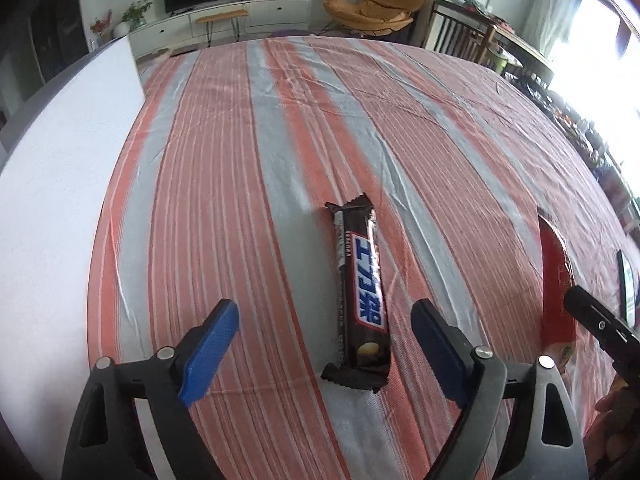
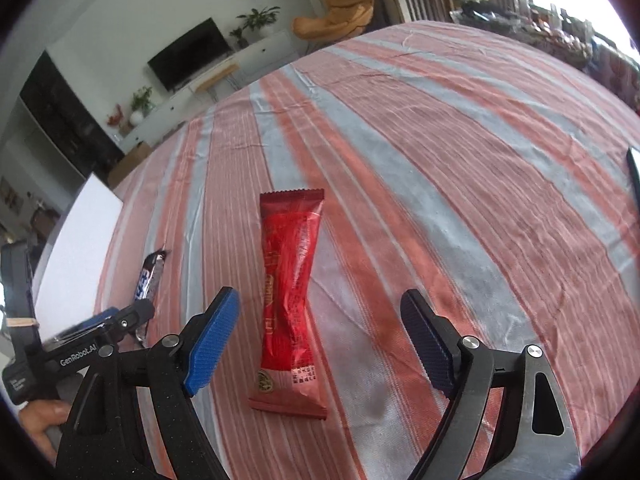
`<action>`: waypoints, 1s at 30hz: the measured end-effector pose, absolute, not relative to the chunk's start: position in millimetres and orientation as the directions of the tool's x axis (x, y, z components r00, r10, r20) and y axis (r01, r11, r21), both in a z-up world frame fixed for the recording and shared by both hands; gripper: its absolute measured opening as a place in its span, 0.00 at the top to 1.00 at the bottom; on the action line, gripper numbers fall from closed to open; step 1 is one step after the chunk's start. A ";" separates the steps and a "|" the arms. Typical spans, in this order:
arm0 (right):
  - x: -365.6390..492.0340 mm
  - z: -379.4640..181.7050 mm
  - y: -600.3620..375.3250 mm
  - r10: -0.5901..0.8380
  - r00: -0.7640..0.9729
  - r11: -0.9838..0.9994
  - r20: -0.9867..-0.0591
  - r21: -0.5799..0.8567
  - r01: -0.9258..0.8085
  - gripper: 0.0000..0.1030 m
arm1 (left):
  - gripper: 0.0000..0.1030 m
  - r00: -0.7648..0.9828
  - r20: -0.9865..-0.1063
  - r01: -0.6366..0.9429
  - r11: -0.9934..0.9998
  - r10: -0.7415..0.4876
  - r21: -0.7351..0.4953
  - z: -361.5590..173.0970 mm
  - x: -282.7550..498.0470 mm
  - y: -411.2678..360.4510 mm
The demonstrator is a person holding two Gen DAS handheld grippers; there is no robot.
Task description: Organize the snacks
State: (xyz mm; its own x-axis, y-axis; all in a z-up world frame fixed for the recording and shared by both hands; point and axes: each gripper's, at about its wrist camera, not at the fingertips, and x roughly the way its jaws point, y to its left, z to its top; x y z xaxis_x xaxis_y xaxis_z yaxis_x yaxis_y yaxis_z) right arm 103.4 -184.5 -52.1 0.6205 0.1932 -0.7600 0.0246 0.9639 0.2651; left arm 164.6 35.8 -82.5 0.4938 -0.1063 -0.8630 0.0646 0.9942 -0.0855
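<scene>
both claws gape. left claw [image 1: 324, 344] straddles the stiff, light chocolate bar [image 1: 360, 294]; the red snack pouch [image 2: 290, 296], crinkly and slippery, lies right of the bar. pinch mid-length across the narrow width.

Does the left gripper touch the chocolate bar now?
Apart. In the left wrist view, the left gripper is open, and striped cloth shows between each pad and the chocolate bar.

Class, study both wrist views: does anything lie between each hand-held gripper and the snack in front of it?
Nothing visible does. The left hand-held gripper is open around the brown chocolate bar, and the right hand-held gripper is open around the red packet; only striped cloth lies between.
</scene>
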 end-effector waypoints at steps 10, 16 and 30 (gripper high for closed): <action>116.2 -58.9 -168.9 0.148 0.485 0.986 -0.862 0.167 -0.006 0.84 | 0.83 0.535 -0.838 0.106 0.993 -0.108 -0.061 -69.6 140.5 16.4; 92.0 -16.1 -167.5 0.265 0.552 0.956 -0.790 0.291 -0.042 0.85 | 0.83 0.598 -0.764 0.121 0.969 -0.243 -0.213 -8.5 90.6 40.6; 68.6 125.5 1.0 0.652 0.493 0.757 -0.576 0.458 -0.465 0.85 | 0.83 0.783 -0.621 -0.118 0.973 -0.030 -0.196 105.3 -9.6 214.3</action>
